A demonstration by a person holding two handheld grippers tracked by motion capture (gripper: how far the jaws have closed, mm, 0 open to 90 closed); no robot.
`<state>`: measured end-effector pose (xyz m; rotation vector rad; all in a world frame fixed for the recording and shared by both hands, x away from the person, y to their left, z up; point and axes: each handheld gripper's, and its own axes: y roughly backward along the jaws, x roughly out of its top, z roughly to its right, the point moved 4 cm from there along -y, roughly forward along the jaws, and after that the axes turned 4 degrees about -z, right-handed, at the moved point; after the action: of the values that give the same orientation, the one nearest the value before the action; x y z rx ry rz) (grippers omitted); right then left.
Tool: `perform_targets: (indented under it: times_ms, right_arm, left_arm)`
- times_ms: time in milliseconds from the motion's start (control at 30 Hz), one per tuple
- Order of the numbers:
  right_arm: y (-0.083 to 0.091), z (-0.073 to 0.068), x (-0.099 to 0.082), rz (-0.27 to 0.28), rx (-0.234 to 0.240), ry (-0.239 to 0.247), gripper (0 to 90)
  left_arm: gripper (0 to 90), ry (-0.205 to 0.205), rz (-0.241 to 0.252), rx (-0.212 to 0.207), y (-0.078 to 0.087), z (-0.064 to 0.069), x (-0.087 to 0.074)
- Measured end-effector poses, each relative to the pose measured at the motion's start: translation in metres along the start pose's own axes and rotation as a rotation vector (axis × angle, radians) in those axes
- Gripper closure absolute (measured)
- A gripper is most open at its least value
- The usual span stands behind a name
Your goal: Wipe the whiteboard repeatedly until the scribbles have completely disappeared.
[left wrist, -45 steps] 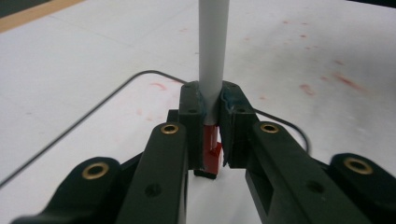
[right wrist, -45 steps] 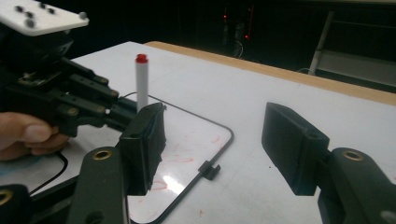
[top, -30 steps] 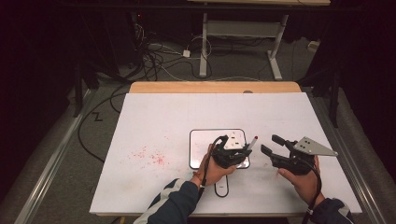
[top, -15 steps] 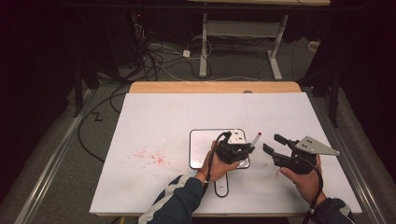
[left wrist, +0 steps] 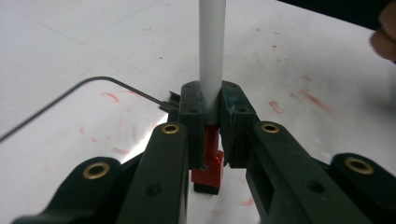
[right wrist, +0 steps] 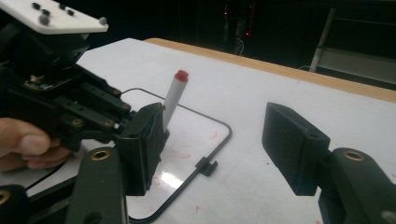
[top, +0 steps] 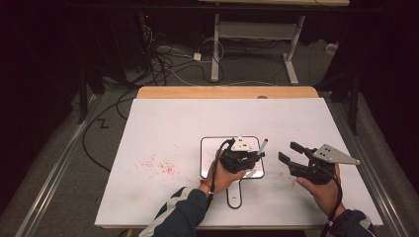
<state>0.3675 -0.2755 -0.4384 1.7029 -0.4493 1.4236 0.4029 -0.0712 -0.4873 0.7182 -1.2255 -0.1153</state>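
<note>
Left gripper (left wrist: 211, 135): I see it pinching the marker (left wrist: 211, 51) low on the barrel, above the red cap end.
Marker: upright between the jaws, over the small whiteboard (top: 209, 148).
Handling: I judge it light, stiff, smooth; may slip or pivot.
Right gripper (right wrist: 219, 149): spread, empty, beside the marker.

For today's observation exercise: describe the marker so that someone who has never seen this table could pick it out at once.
Start at the big white table and find the small black-rimmed whiteboard near its front middle. Above it, the left gripper is shut on the marker, whose barrel sticks up slanted past the jaws. It is the one slim white stick there, with a red cap and red end.
</note>
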Motion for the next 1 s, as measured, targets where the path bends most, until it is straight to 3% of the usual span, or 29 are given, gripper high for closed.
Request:
perform_targets:
  times_ms: [67, 167, 267, 367, 433, 533, 633, 867, 1000]
  right_arm:
    - [0.0, -0.001, 0.0, 0.001, 0.003, 0.0, 39.6]
    - [-0.001, -0.003, 0.001, -0.002, 0.006, 0.009, 39.6]
    - [-0.001, -0.004, 0.0, -0.004, 0.006, 0.012, 39.6]
    - [-0.001, -0.004, 0.001, -0.003, 0.005, 0.012, 39.7]
    - [-0.002, -0.003, 0.001, -0.001, 0.005, 0.011, 39.7]
    - [-0.002, -0.003, 0.001, -0.004, 0.006, 0.014, 39.6]
    - [-0.002, -0.003, 0.0, -0.006, 0.008, 0.013, 39.5]
    - [-0.002, -0.005, -0.001, -0.025, 0.04, 0.019, 39.8]
    - [-0.004, -0.008, -0.002, -0.038, 0.068, 0.033, 41.6]
  left_arm:
    - [78.9, -0.001, -0.003, -0.011, 0.002, 0.005, -0.003]
    - [78.9, -0.022, -0.01, 0.006, 0.007, 0.007, -0.007]
    - [78.9, 0.001, -0.022, 0.056, 0.012, -0.001, -0.009]
    - [78.8, 0.031, -0.021, 0.061, 0.011, -0.005, -0.01]
    - [78.8, 0.025, -0.025, 0.039, 0.004, 0.002, -0.007]
    - [78.8, -0.02, -0.036, 0.021, -0.008, 0.019, -0.002]
    - [78.8, -0.01, -0.034, -0.007, -0.013, 0.026, 0.002]
    - [78.7, 0.023, 0.003, -0.04, -0.005, 0.023, -0.001]
    - [78.6, 0.007, 0.029, -0.02, 0.004, 0.021, 0.0]
